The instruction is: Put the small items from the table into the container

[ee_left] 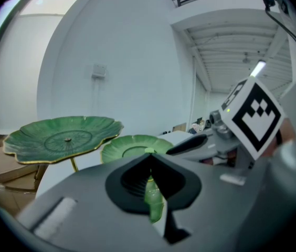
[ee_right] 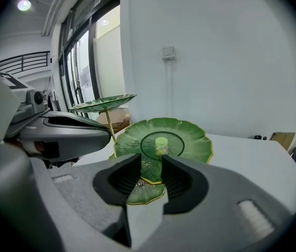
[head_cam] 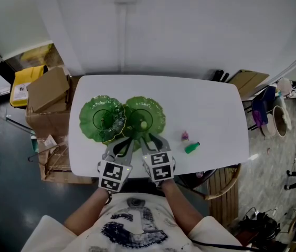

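Big white table (head_cam: 216, 104), and on it the green leaf-shaped tiered dish stand (head_cam: 117, 121). Its raised plate (head_cam: 102, 118) looks bare, while the lower plate (head_cam: 153, 112) holds one pale yellow-green piece (head_cam: 143, 125). Both grippers crowd its near edge, so a nudge could tip it! The left gripper (ee_left: 149, 164) is clamped shut, green in the seam, pinched or not I can't tell. The right gripper (ee_right: 151, 164) has its jaws apart, nothing gripped, over the small bottom leaf (ee_right: 145, 190). Out on the table to the right lie the green bottle-shaped item (head_cam: 192, 148) and the tiny pink item (head_cam: 185, 136).
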Tool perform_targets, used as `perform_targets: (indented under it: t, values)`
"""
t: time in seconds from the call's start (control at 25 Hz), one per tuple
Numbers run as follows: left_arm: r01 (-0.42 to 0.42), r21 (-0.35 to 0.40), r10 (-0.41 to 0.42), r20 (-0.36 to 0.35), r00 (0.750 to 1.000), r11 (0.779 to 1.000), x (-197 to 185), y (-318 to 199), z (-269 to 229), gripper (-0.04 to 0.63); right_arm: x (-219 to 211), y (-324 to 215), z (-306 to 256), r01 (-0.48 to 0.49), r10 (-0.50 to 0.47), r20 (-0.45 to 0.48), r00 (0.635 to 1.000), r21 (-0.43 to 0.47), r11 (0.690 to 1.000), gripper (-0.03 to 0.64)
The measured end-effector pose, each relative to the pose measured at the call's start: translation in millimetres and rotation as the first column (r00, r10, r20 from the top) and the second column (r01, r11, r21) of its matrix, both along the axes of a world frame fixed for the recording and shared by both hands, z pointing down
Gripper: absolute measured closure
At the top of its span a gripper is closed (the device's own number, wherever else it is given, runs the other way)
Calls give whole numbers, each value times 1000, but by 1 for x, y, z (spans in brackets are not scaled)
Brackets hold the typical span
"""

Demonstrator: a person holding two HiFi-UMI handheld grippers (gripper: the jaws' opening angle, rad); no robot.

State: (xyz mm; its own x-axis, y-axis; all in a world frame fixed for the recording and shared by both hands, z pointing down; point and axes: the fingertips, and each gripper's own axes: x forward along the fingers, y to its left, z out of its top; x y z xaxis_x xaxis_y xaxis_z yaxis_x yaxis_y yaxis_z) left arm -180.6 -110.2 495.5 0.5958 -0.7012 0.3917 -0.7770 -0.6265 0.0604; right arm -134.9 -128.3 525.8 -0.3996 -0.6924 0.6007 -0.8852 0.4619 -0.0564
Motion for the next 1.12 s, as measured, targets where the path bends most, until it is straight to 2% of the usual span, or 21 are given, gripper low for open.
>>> perform_targets:
  t: [0.24, 0.4, 0.8, 0.88, 1.12]
  values:
    - [-6, 8, 6, -1, 1000, 1000, -2, 6, -2, 606, -1, 5, -7, -17, 16, 22, 1000, 20, 1000, 497]
    - [-14, 15, 14, -4, 1000, 1000, -5, 11, -6, 606, -3, 9, -14, -28, 23, 65, 998, 63, 998, 499]
    - [-39, 53, 39, 2, 999, 998, -22, 29, -16, 606, -15, 25, -28, -74, 60, 102, 993, 134, 988, 503]
    - [-35, 57, 35, 5, 999, 998, -29, 32, -18, 606, -19, 29, -34, -79, 62, 110, 992, 155, 985, 541]
    - [-15, 81, 15, 4, 1000, 997, -46, 41, -25, 606, -28, 40, -47, -85, 62, 121, 991, 194, 977, 558]
